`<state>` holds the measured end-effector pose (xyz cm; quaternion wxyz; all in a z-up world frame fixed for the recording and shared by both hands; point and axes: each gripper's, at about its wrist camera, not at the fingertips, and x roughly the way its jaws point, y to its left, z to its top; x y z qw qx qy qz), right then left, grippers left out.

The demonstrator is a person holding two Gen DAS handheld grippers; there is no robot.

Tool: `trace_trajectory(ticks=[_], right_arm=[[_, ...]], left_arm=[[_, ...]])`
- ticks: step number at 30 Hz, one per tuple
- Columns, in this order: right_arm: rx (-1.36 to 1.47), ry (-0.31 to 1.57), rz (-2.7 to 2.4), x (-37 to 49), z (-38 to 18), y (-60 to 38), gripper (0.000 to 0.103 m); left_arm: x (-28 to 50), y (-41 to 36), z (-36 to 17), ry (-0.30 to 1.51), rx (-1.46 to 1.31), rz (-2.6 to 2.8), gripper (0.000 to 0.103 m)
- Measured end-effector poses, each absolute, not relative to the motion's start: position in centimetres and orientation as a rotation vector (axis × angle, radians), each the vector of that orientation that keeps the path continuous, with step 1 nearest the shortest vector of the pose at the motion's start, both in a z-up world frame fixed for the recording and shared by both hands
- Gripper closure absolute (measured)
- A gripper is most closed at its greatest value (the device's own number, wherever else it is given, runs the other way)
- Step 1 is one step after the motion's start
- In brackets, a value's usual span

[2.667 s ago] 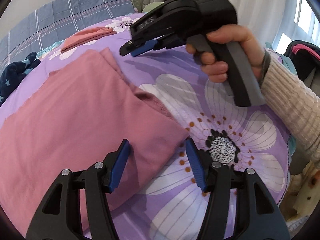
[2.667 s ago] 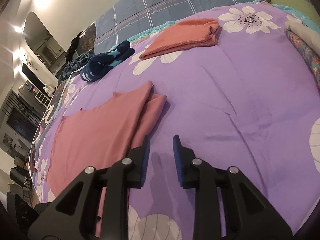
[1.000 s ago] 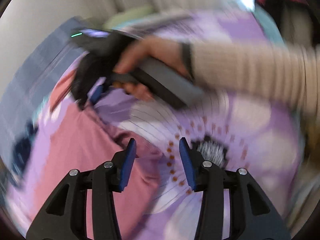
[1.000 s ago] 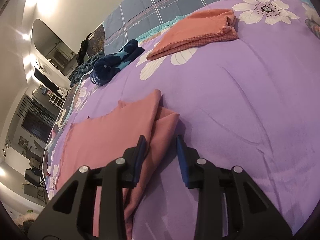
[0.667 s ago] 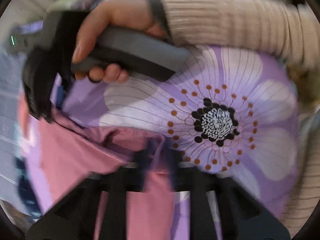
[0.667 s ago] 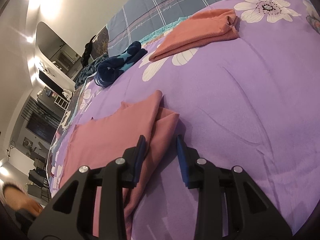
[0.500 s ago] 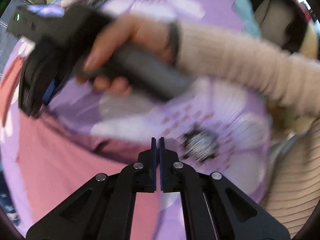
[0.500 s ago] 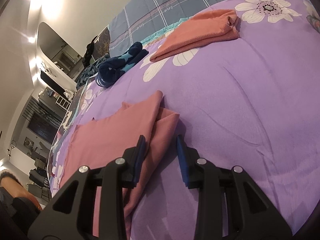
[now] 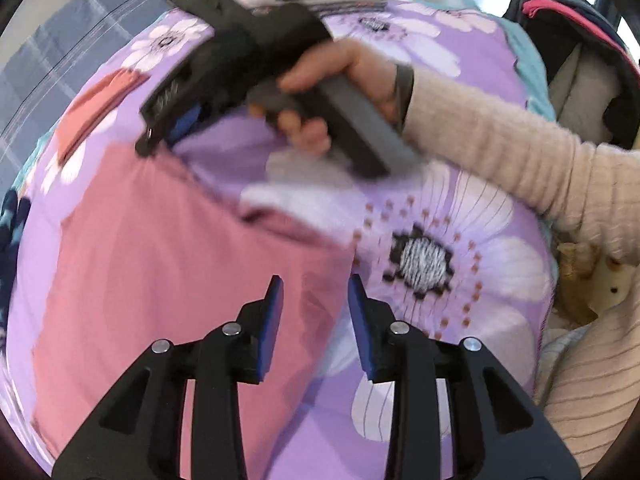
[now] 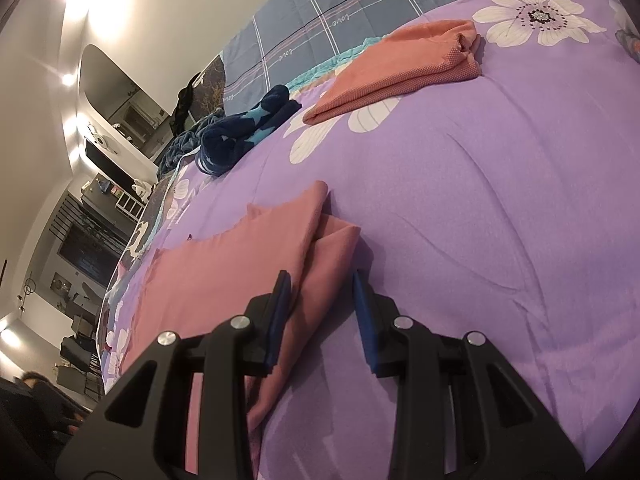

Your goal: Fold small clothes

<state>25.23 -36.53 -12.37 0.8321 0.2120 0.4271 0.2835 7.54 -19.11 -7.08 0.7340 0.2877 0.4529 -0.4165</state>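
Observation:
A dusty-pink garment [image 9: 160, 264] lies partly folded on the purple flowered bedspread [image 9: 460, 208]. My left gripper [image 9: 314, 296] is open and empty, its jaws straddling the garment's near right edge. My right gripper [image 10: 320, 286] is open and empty, low over the garment's [image 10: 240, 264] folded far corner. In the left wrist view the right gripper [image 9: 168, 132] hovers at that far corner, held by a hand.
A folded salmon-orange garment [image 10: 404, 68] and a crumpled navy star-print garment [image 10: 244, 128] lie farther back on the bedspread [image 10: 480, 200]. A blue plaid pillow [image 10: 360, 4] is behind them. A bag and chair [image 9: 580, 40] stand beside the bed.
My left gripper was shut half a second ago and has opened over the pink garment's edge. My right gripper has barely moved.

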Motion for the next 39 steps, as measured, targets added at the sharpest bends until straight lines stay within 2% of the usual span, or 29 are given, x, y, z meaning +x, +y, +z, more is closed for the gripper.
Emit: trace_trajectory(ticks=[1,2,8,9,13,18,20,23,24,25,26,28,31,34,36,39], right_arm=[[0.451,0.905,0.601,25.3,-12.4,-36.5,0.071],[0.454,0.905,0.602,25.3,-12.4,-36.5,0.071],[0.451,0.901,0.602,25.3,-12.3,-36.5,0.070],[0.451,0.901,0.605,25.3,-12.3,-36.6,0.070],[0.473,0.894,0.636,25.3,-12.2,-36.8,0.065],[0.497,0.886,0.692,25.2,-11.6,-36.6,0.047],[0.479,0.900,0.684,25.4,-11.5,-36.1,0.044],[0.397,0.956,0.615,26.2,-11.4,-34.5,0.043],[0.379,0.965,0.595,26.4,-11.4,-34.1,0.046],[0.349,0.972,0.546,26.7,-11.1,-33.7,0.054],[0.323,0.972,0.502,27.0,-10.8,-33.5,0.095],[0.379,0.919,0.541,26.9,-9.6,-33.9,0.096],[0.335,0.841,0.513,26.0,-8.0,-33.7,0.097],[0.268,0.895,0.376,27.8,-10.7,-34.1,0.099],[0.388,0.932,0.407,28.7,-13.4,-35.6,0.101],[0.504,0.928,0.455,29.1,-13.8,-37.2,0.102]], left_arm=[[6.9,-19.2,-7.6,0.976,0.648,-0.904,0.059],[6.6,-19.3,-7.8,0.961,0.658,-0.903,0.056],[5.4,-21.6,-9.8,0.864,0.665,-0.884,0.055],[5.5,-21.8,-9.9,0.859,0.650,-0.881,0.057],[6.3,-21.7,-10.2,0.876,0.592,-0.861,0.080],[6.3,-21.4,-10.1,0.878,0.573,-0.857,0.083],[6.1,-21.3,-10.4,0.864,0.578,-0.852,0.083],[6.3,-20.7,-10.3,0.870,0.546,-0.852,0.082],[6.4,-20.7,-10.4,0.872,0.536,-0.854,0.083],[6.5,-20.5,-10.4,0.871,0.529,-0.857,0.085],[6.4,-20.2,-10.4,0.869,0.519,-0.865,0.086],[6.5,-19.7,-10.3,0.872,0.487,-0.890,0.092],[7.0,-18.8,-10.5,0.893,0.426,-0.937,0.093],[7.2,-18.3,-10.9,0.893,0.398,-0.982,0.093],[7.4,-18.1,-11.0,0.898,0.381,-0.991,0.093],[7.1,-17.9,-11.0,0.889,0.371,-0.994,0.090]])
